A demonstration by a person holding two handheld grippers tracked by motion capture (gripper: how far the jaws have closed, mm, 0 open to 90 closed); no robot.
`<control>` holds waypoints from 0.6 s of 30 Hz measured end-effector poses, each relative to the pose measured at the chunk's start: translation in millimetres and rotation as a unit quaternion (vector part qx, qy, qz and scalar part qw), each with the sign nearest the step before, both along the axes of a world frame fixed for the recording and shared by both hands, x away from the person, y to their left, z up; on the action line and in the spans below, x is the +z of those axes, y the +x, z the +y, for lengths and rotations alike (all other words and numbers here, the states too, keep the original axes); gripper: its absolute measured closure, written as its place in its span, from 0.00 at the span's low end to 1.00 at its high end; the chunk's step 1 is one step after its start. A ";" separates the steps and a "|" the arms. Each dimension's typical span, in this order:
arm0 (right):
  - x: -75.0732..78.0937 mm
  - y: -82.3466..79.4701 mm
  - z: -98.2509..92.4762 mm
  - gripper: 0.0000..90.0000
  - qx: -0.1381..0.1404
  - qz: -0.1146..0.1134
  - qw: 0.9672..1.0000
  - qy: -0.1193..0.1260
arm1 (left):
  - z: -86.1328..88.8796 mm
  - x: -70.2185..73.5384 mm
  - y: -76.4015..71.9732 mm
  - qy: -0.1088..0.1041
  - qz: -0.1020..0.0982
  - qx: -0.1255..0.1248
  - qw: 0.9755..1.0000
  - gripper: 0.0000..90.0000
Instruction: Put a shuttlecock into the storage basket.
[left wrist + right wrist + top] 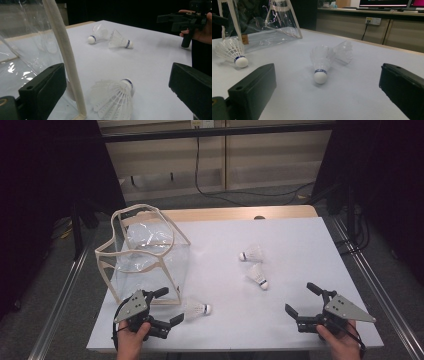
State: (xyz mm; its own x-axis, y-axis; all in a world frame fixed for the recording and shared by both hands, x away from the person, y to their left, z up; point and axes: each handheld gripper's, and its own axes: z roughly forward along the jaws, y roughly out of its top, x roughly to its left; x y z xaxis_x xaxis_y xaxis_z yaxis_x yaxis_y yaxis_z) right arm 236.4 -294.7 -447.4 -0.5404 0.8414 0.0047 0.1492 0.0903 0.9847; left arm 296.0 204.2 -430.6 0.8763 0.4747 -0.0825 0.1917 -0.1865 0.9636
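A clear plastic bag (150,252) with cream trim stands open at the table's left. Three white shuttlecocks lie on the white table (290,240): one (197,309) beside the bag's front corner, two (251,253) (257,276) near the middle. My left gripper (166,306) is open at the front left, its jaws wide on either side of the near shuttlecock (113,98), not touching it. My right gripper (301,298) is open at the front right, aimed at the middle shuttlecock (320,62), with nothing between its jaws. The bag's trim (66,57) runs close to the left jaw.
A wooden strip (240,213) edges the table's far side. Metal rails (65,290) run along both sides of the table. Cables (235,195) lie on the floor behind, below a cabinet (260,155). The other hand and gripper (190,22) appear far off in the left gripper view.
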 end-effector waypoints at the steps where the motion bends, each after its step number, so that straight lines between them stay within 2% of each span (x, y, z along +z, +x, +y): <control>1: 0.0 0.1 -0.2 0.01 0.001 0.000 1.000 -0.002 | -0.4 -0.3 0.1 0.002 0.001 0.000 1.000 0.02; 4: -0.1 0.2 -0.1 0.01 0.002 0.000 1.000 -0.001 | -2.2 -1.4 0.9 0.006 0.011 -0.005 1.000 0.02; 18: 0.0 0.0 -0.1 0.01 0.001 0.001 1.000 0.000 | -5.0 -3.3 1.9 0.015 0.030 -0.022 0.999 0.02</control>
State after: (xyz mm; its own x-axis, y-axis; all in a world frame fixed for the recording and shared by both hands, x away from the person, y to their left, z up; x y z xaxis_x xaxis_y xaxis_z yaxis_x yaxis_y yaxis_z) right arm 236.5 -294.8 -447.4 -0.5418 0.8405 0.0048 0.1504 0.0914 0.9844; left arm 297.9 199.3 -434.0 0.8906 0.4380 -0.1222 0.2401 -0.2248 0.9444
